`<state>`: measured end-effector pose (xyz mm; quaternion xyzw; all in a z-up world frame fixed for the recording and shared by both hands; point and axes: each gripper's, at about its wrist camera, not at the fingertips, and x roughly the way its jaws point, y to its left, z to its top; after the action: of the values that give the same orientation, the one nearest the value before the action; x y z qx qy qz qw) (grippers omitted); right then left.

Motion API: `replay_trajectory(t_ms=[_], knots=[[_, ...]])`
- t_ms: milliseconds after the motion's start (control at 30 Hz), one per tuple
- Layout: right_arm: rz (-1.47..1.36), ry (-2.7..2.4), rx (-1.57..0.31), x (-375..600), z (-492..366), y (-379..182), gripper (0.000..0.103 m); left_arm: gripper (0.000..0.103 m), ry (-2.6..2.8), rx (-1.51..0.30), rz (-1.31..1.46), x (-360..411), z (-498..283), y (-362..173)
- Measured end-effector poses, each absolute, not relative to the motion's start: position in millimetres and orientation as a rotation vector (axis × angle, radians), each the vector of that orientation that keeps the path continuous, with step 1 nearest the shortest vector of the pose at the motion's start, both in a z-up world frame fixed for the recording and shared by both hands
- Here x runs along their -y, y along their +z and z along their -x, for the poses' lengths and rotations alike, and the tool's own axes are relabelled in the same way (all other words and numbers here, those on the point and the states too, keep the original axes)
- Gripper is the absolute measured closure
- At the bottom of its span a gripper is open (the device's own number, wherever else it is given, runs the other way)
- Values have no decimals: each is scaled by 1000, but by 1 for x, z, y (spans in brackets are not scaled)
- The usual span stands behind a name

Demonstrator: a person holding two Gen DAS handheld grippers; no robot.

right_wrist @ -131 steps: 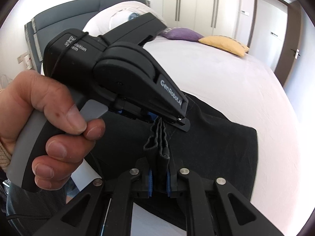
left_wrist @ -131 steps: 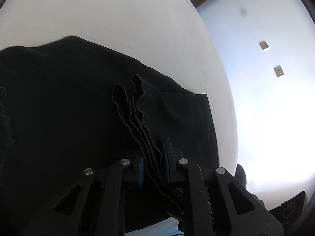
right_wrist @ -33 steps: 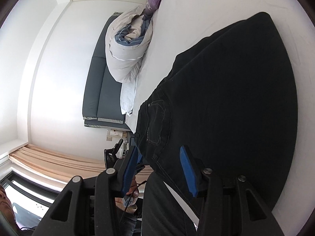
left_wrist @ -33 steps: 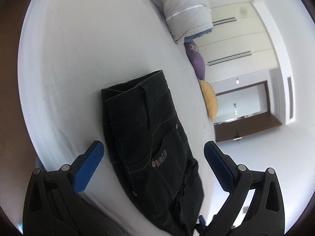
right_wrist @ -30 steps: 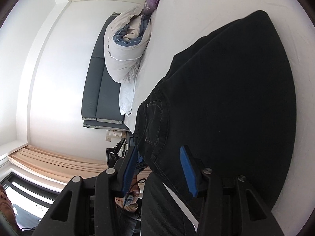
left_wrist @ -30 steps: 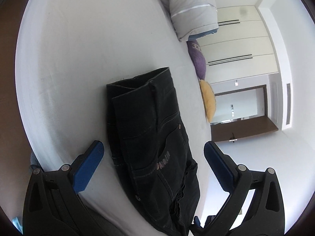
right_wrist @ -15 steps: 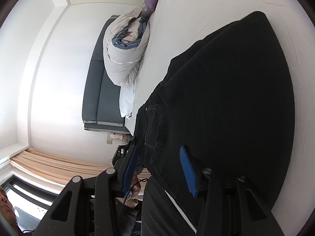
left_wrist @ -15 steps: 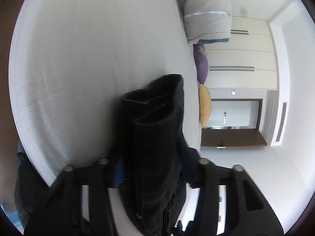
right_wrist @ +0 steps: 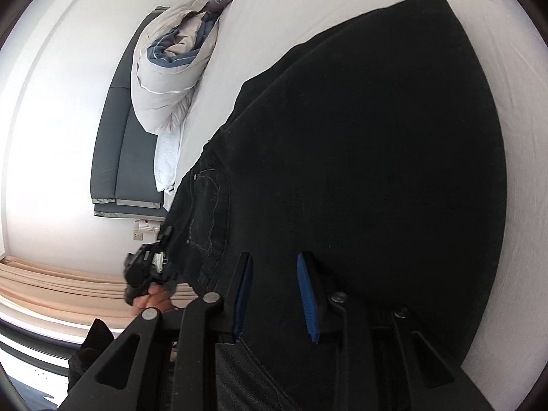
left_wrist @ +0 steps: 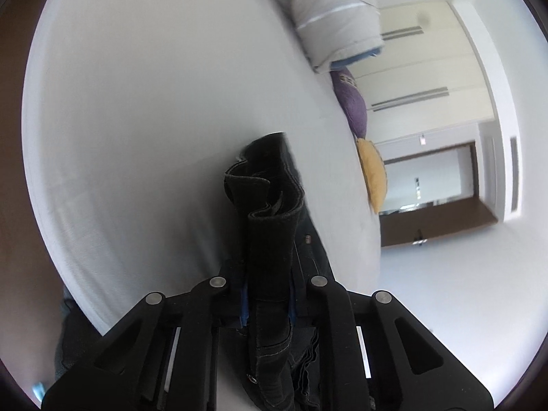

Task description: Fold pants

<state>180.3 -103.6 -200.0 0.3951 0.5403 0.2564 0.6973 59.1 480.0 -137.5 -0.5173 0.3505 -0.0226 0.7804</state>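
Black denim pants [right_wrist: 359, 157] lie folded on a white bed [right_wrist: 513, 85]. In the left wrist view my left gripper [left_wrist: 267, 294] is shut on the bunched waistband end of the pants [left_wrist: 270, 226], whose layers stand up between the blue pads. In the right wrist view my right gripper [right_wrist: 274, 294] is open, its blue pads [right_wrist: 306, 294] apart just above the dark cloth near the pants' edge. The left gripper [right_wrist: 147, 267] and the hand holding it show small at the lower left of that view, at the pocket end.
A rolled white duvet [right_wrist: 171, 68] and a grey headboard [right_wrist: 116, 144] lie at the bed's head. A purple pillow [left_wrist: 352, 102] and a yellow pillow [left_wrist: 373, 174] sit on the bed. White wardrobes and a dark door frame [left_wrist: 438, 226] stand beyond.
My left gripper went from wide open above the folded pants to shut on the waistband end. My right gripper stayed open over the cloth and barely moved.
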Motion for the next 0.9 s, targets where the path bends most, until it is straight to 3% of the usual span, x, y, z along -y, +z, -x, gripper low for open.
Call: replay_trajectory(t_ms=[200, 233, 267, 333, 400, 433, 633, 900], knots=[[-839, 565, -1183, 101, -177, -200, 75, 89, -149, -717, 766, -400, -81, -47], [-839, 572, -1183, 102, -177, -199, 71, 89, -186, -711, 656, -371, -82, -28], [-850, 577, -1184, 105, -178, -196, 66, 89, -216, -707, 557, -345, -83, -15], [-918, 580, -1136, 119, -177, -185, 43, 89, -298, -696, 325, -278, -76, 6], [-997, 588, -1055, 139, -175, -173, 27, 89, -404, -706, 103, -207, -63, 5], [-1034, 595, -1018, 149, -176, -167, 23, 89, -461, -723, -16, -169, -51, -6], [-1104, 612, -990, 184, -172, -159, 23, 89, -554, -800, -335, -60, -8, -72], [-1134, 588, -1080, 185, -166, -178, 23, 89, -490, -727, -465, -42, -20, -69]])
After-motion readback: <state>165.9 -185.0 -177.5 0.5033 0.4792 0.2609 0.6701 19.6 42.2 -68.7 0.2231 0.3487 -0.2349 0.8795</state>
